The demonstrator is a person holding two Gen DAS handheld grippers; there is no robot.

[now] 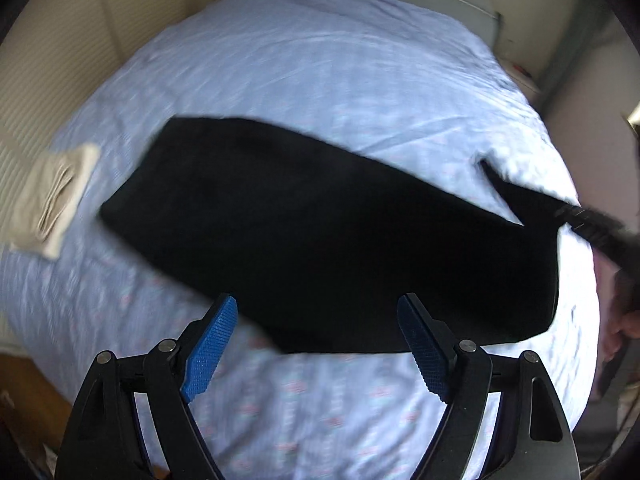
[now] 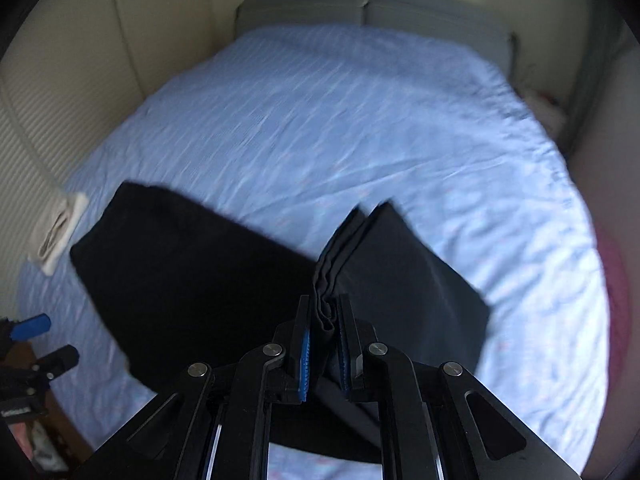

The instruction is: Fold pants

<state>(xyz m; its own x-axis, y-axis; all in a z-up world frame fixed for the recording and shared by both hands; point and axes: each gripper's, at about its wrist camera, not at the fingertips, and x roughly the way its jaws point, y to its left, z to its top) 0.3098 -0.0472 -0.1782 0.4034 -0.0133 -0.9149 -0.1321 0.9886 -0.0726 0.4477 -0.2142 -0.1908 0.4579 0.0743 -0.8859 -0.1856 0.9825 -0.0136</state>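
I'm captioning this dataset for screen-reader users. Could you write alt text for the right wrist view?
The right gripper is shut on a bunched fold of black pants, the rest of which lie spread across a bed with a light blue sheet. A folded cream cloth lies at the bed's left edge, and the left gripper shows at lower left.

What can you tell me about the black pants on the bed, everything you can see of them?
The black pants are plain dark cloth, lying mostly flat in a long strip on the blue bedsheet. One end is lifted and bunched, its layered edges pinched in the right gripper. The left gripper hangs open above them, holding nothing.
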